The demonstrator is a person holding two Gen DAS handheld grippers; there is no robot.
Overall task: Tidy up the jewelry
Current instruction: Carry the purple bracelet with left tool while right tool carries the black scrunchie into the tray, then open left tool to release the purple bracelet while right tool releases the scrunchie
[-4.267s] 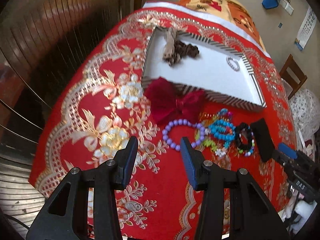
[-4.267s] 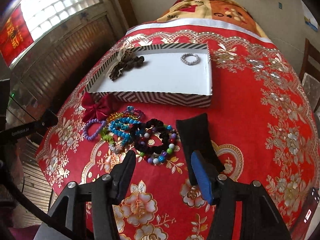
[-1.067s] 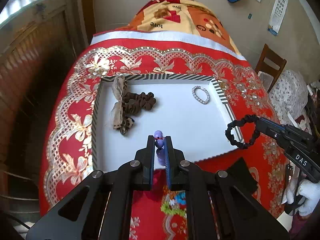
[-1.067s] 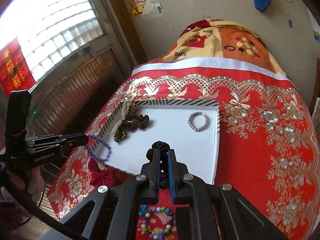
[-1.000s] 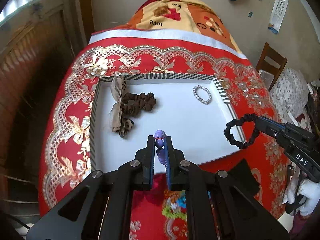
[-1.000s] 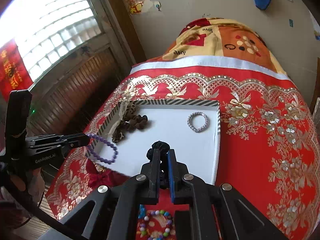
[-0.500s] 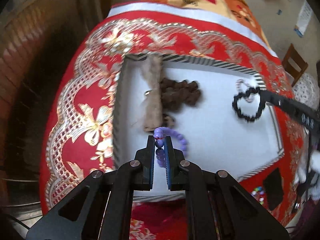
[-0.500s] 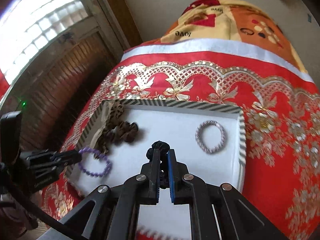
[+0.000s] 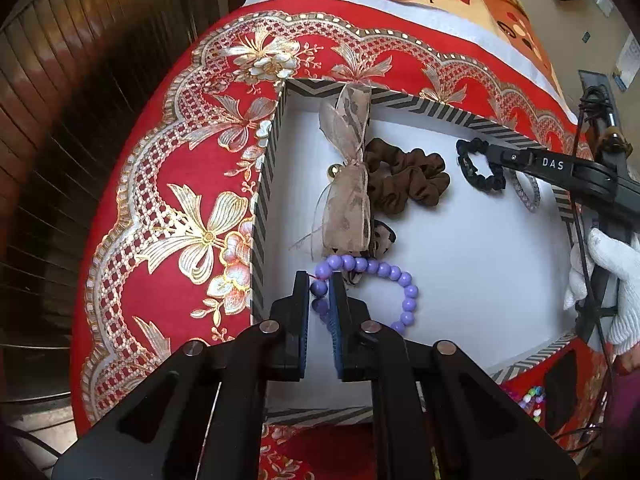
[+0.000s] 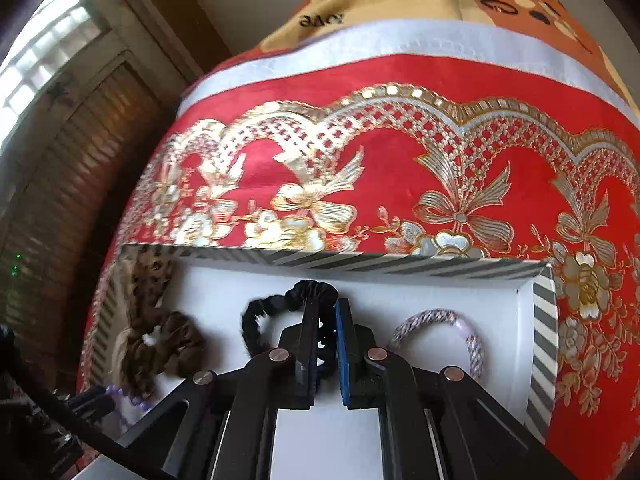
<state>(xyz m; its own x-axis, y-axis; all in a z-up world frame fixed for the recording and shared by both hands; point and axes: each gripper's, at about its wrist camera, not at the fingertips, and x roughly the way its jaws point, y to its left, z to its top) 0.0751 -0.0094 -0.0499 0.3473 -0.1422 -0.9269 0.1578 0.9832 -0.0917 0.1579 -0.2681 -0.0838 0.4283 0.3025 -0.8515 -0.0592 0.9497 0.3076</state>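
My left gripper (image 9: 320,280) is shut on a purple bead bracelet (image 9: 384,276), held low inside the white striped-rim tray (image 9: 460,264) near its left wall. My right gripper (image 10: 324,308) is shut on a black scrunchie (image 10: 276,304), low over the tray's (image 10: 432,304) far part; it also shows in the left wrist view (image 9: 478,168). In the tray lie a beige bow (image 9: 348,176), a brown scrunchie (image 9: 404,178) and a silver-pink bracelet (image 10: 440,328).
The tray sits on a red and gold tablecloth (image 9: 172,184). More beaded bracelets (image 9: 528,396) and a black pad (image 9: 560,384) lie on the cloth by the tray's near right corner. A wooden wall (image 9: 80,60) stands to the left.
Both grippers have moved forward and down into the tray with their items. The purple bracelet now hangs beside the bow, and the black scrunchie sits between the brown scrunchie and the silver-pink bracelet.
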